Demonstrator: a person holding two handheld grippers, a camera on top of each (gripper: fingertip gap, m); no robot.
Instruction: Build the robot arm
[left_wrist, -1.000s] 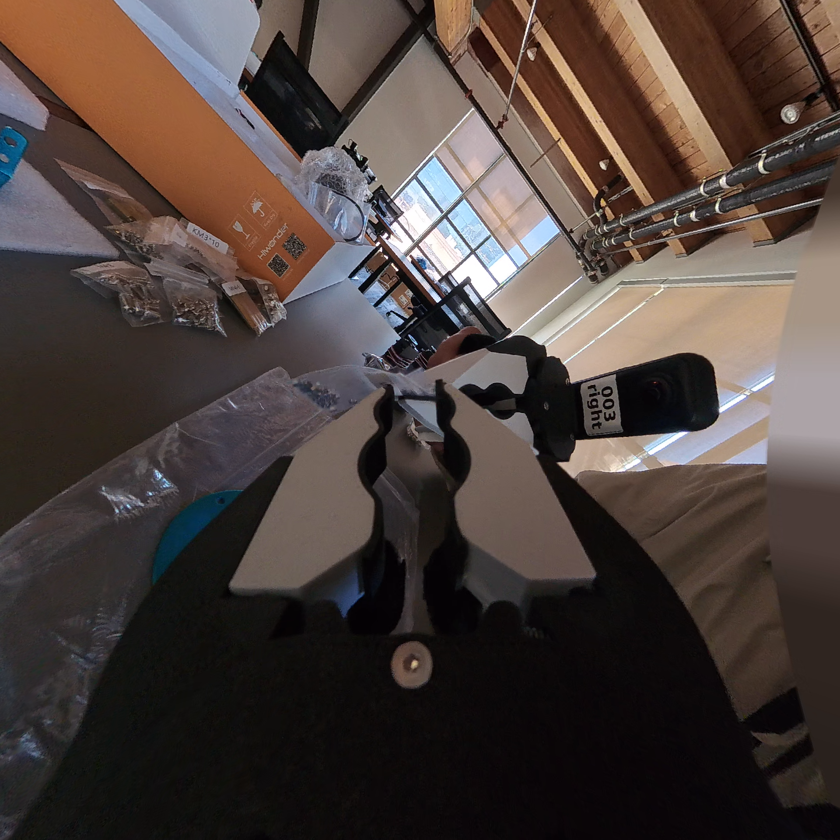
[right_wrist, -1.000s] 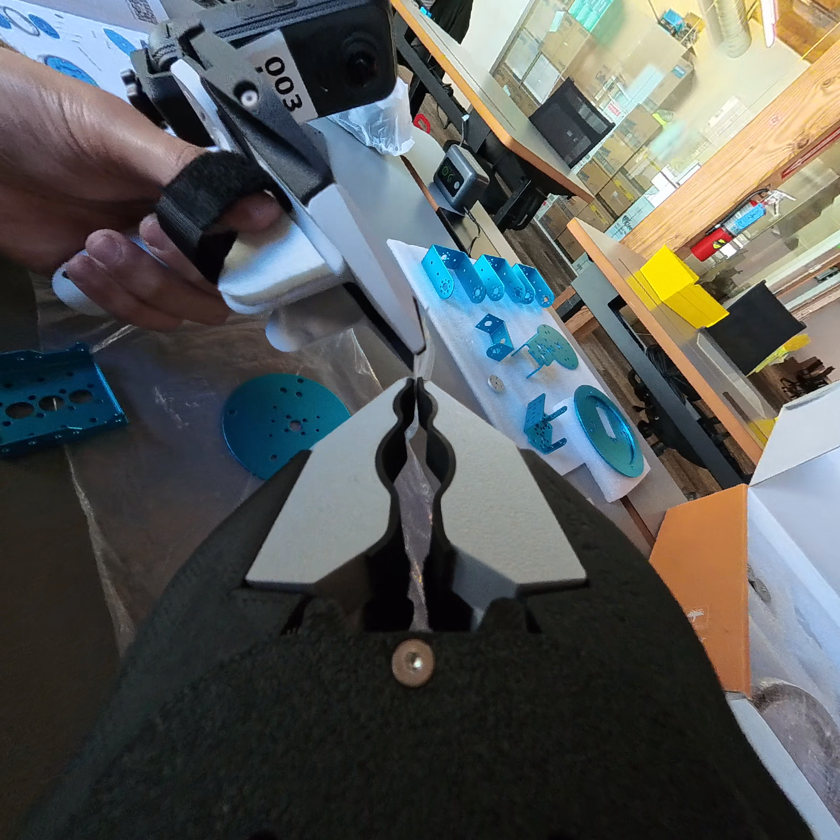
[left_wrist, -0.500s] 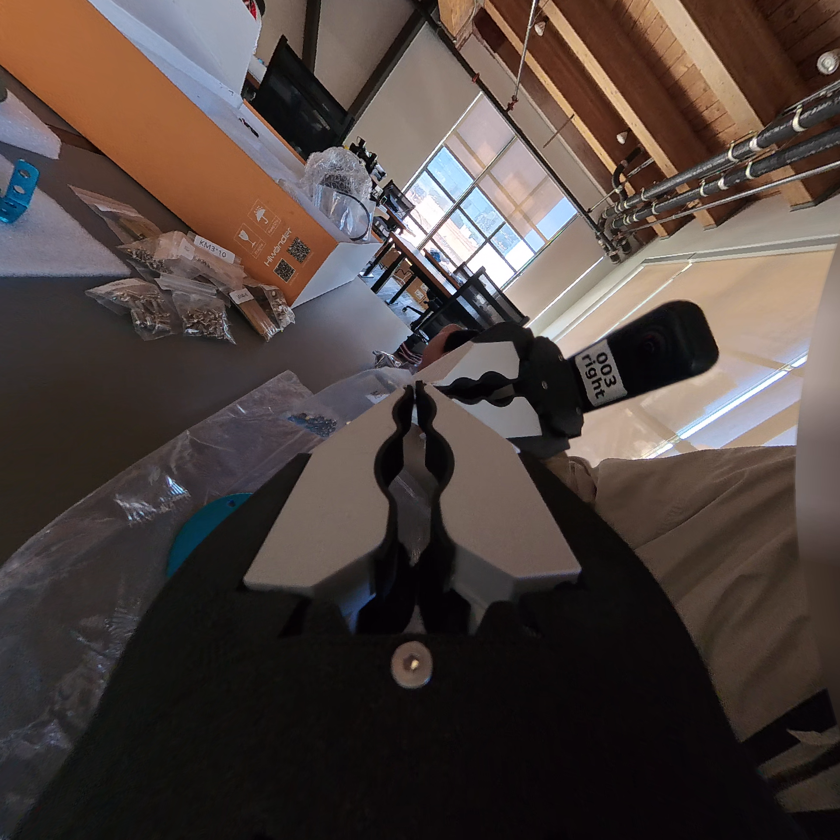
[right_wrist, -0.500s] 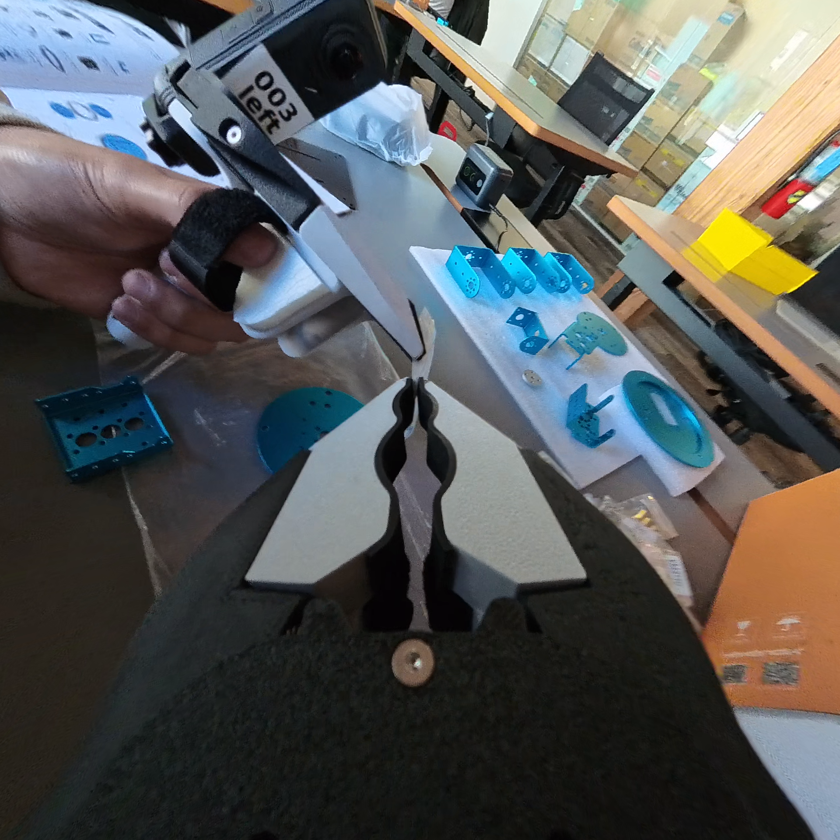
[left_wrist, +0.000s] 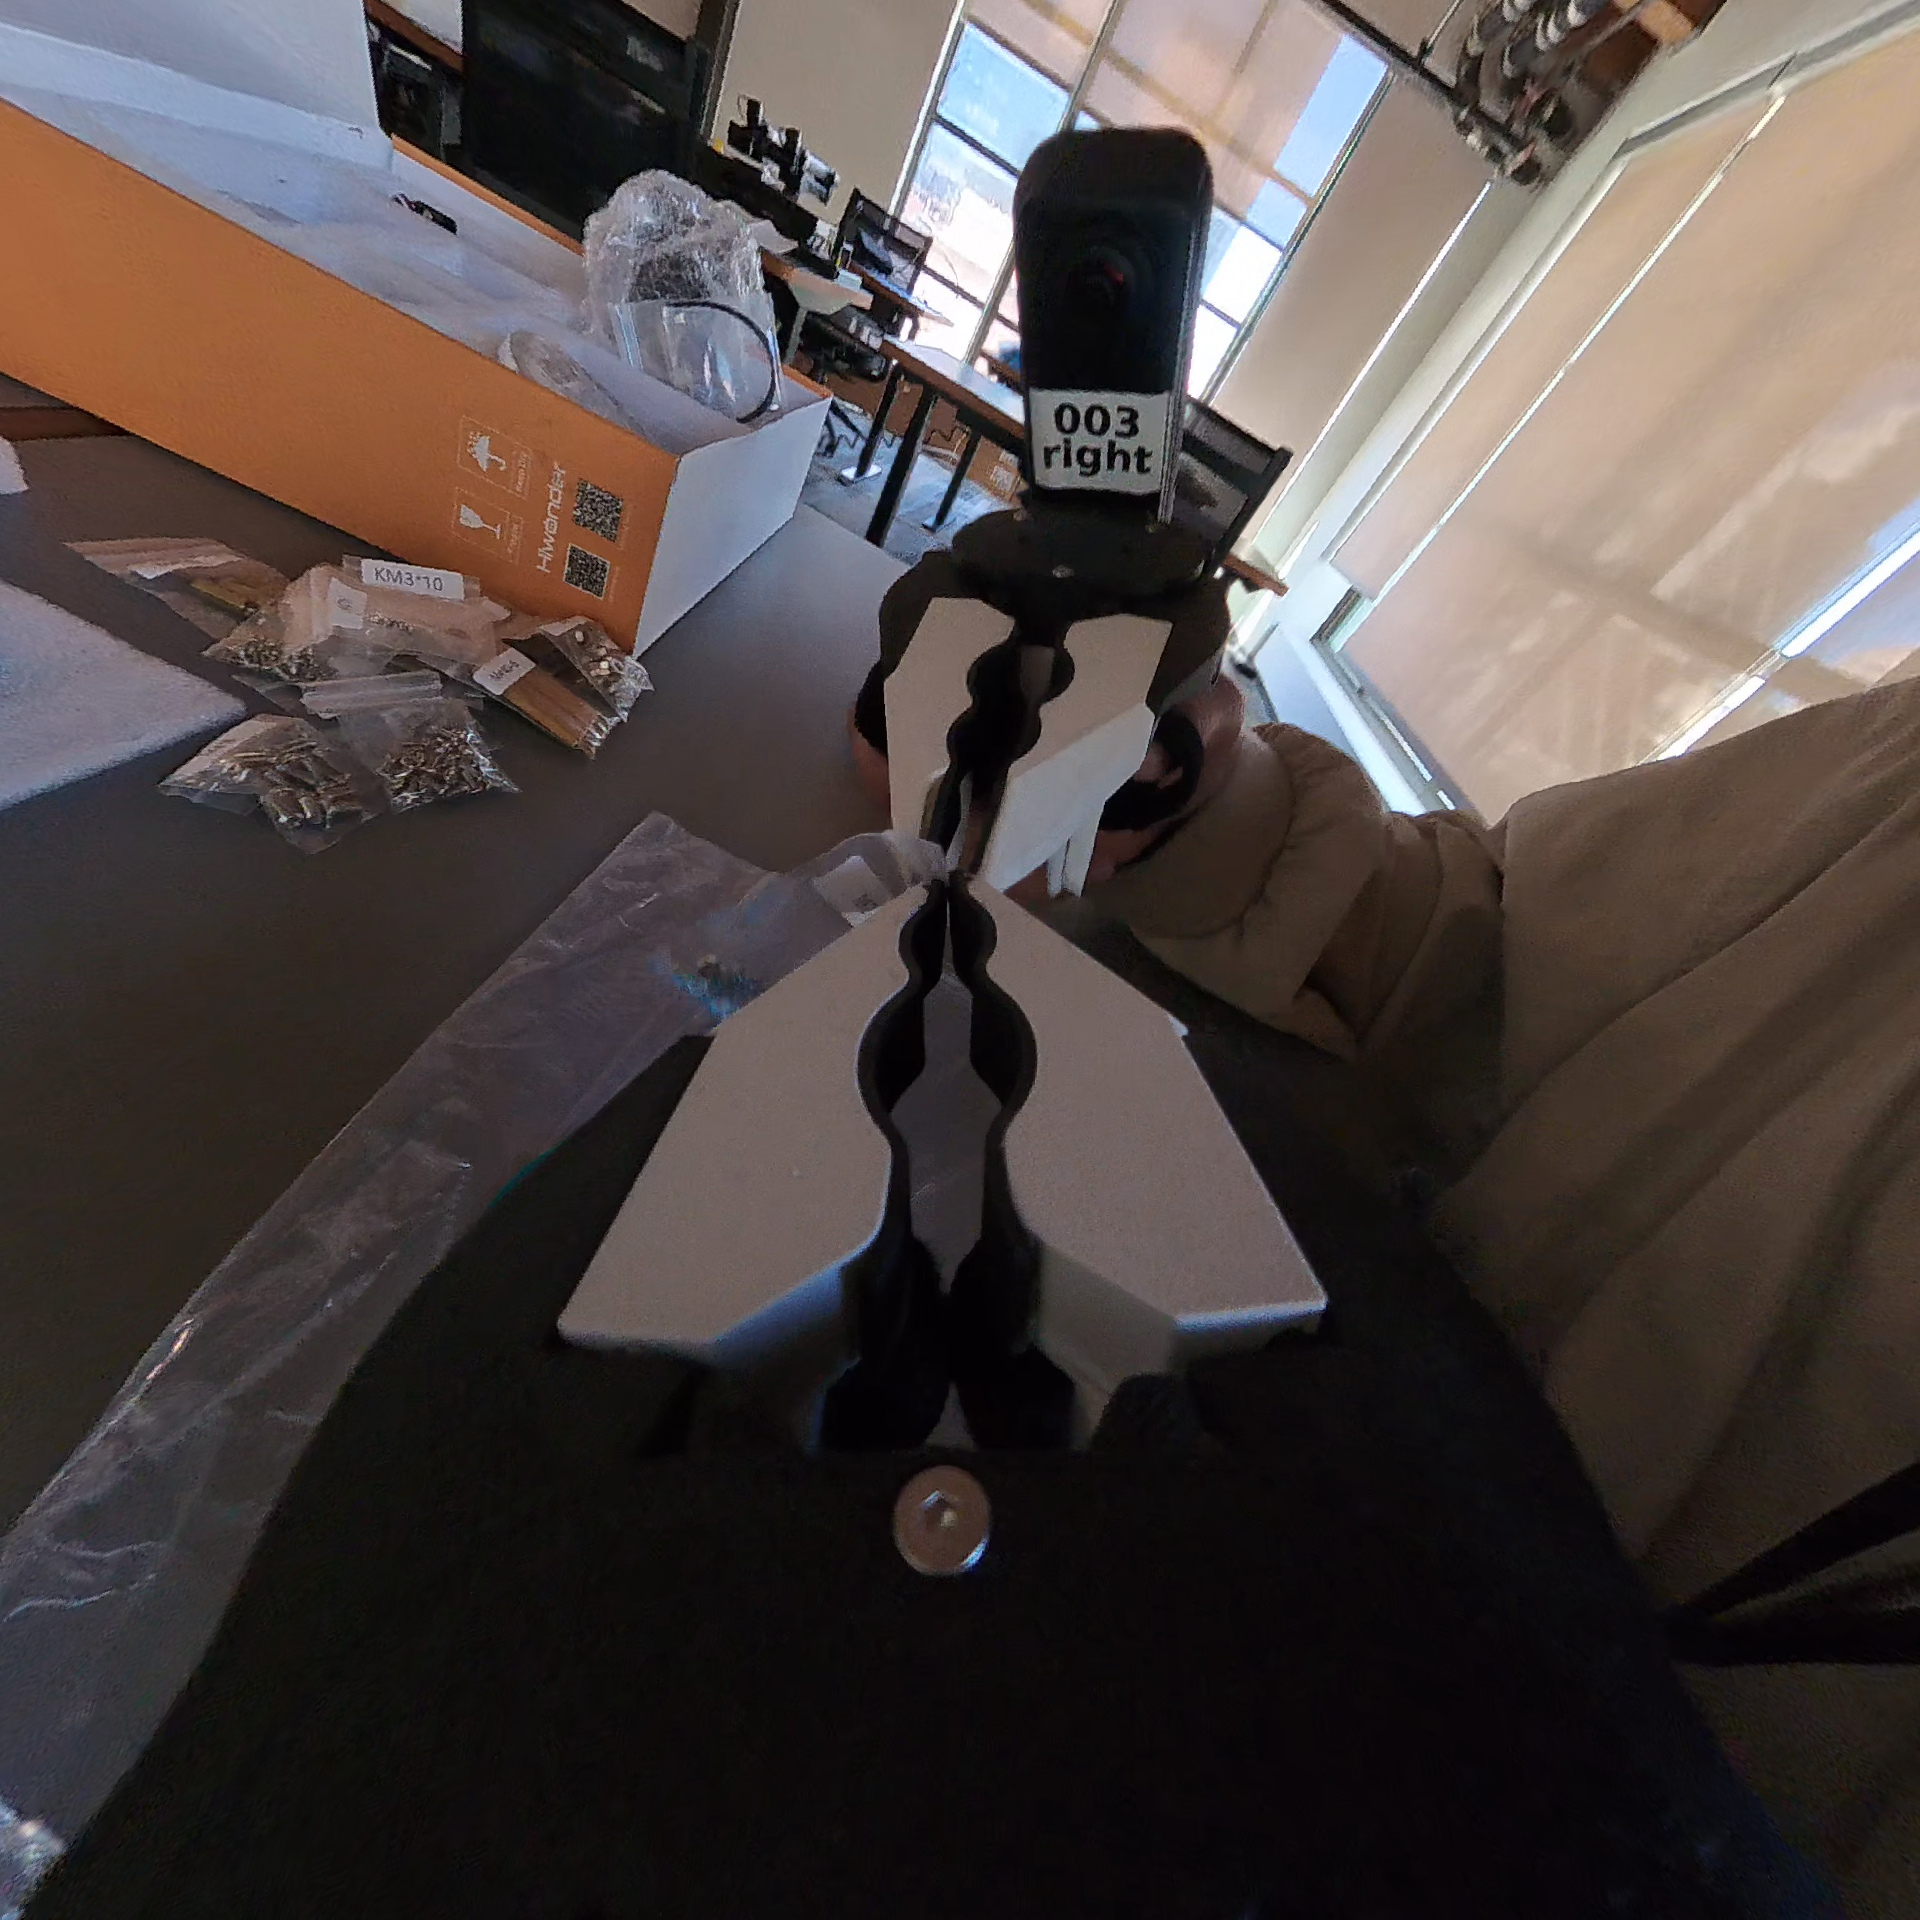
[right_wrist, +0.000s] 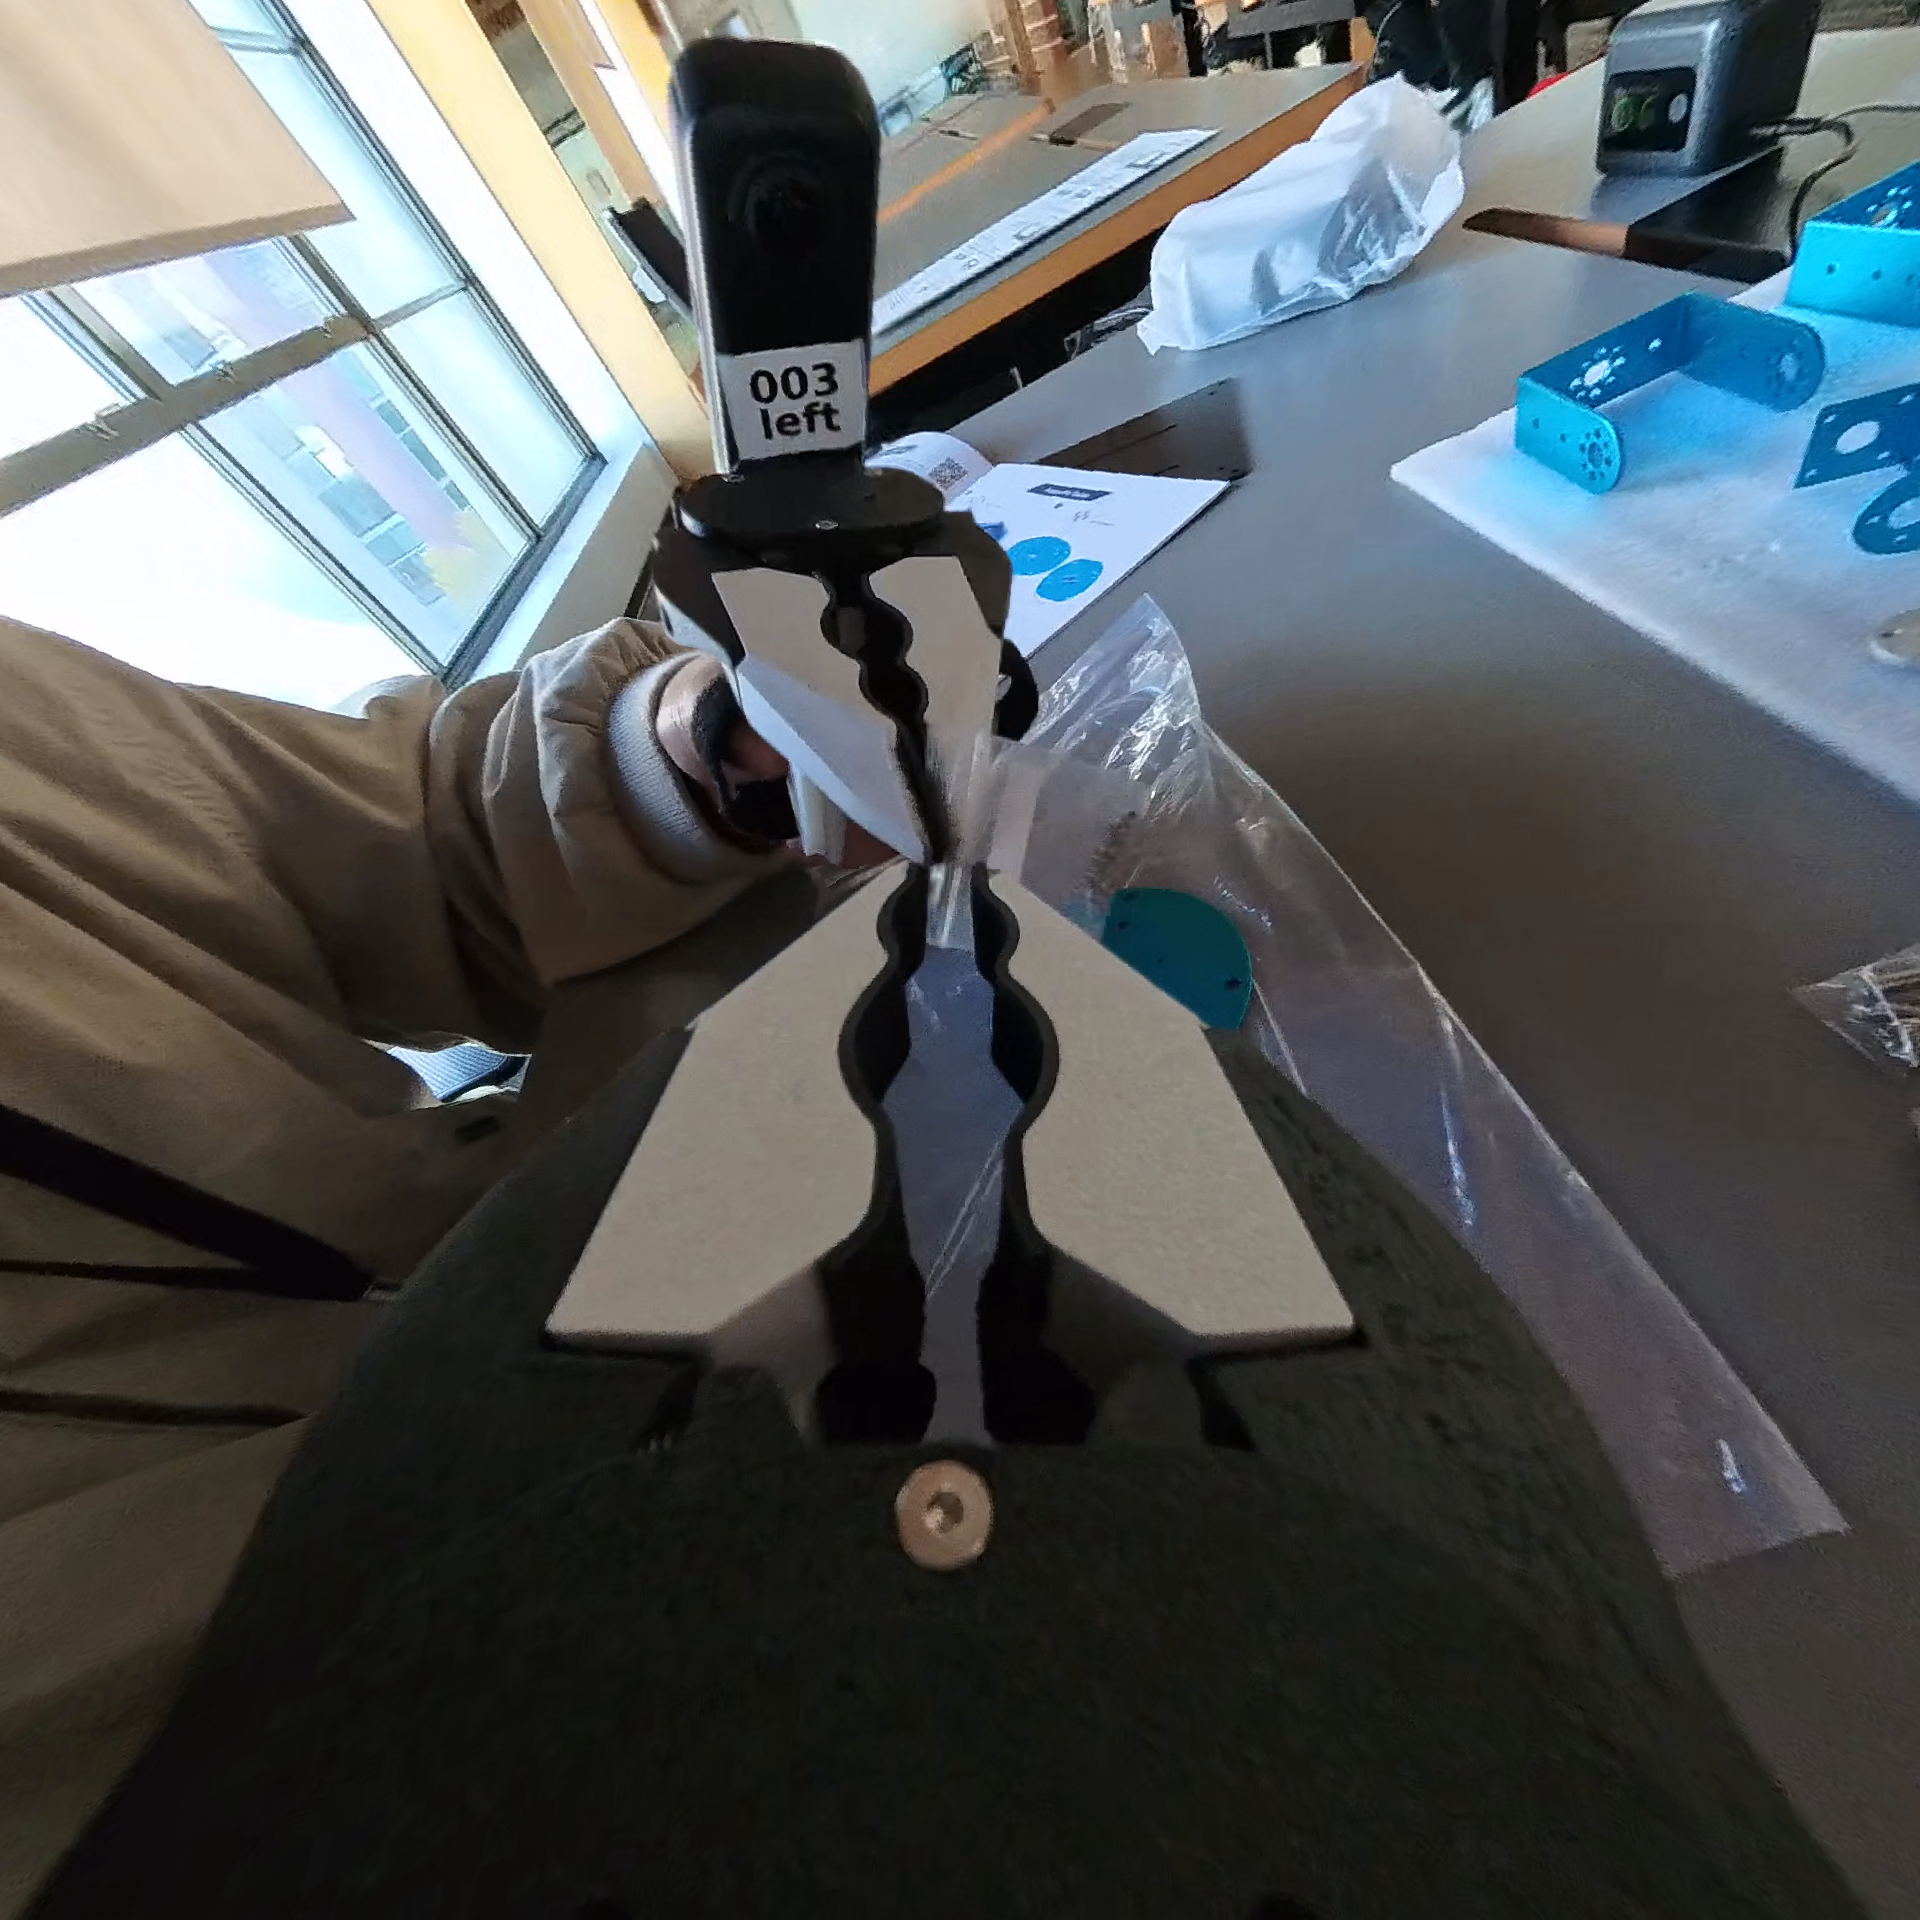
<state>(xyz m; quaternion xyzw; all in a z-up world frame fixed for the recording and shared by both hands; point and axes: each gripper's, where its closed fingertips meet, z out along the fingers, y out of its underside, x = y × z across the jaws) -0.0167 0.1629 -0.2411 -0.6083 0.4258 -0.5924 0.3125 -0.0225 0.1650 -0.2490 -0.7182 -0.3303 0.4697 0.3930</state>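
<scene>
Grey tabletop (left_wrist: 156, 1039) ran under both of your tools. Nearest, your left gripper (left_wrist: 948, 883) had its jaws pinched shut on the clear plastic bag (left_wrist: 416, 1122), and your right gripper (right_wrist: 943, 873), at twelve o'clock and tip to tip with it, was clamped on the same bag's edge. A blue round plate (right_wrist: 1179, 951) sat inside the bag at two o'clock. Farther off lay screw packets (left_wrist: 343, 758) at ten o'clock and the orange box (left_wrist: 312, 384). Pulled unevenly, the thin film could have torn or slipped free, spilling the plate.
</scene>
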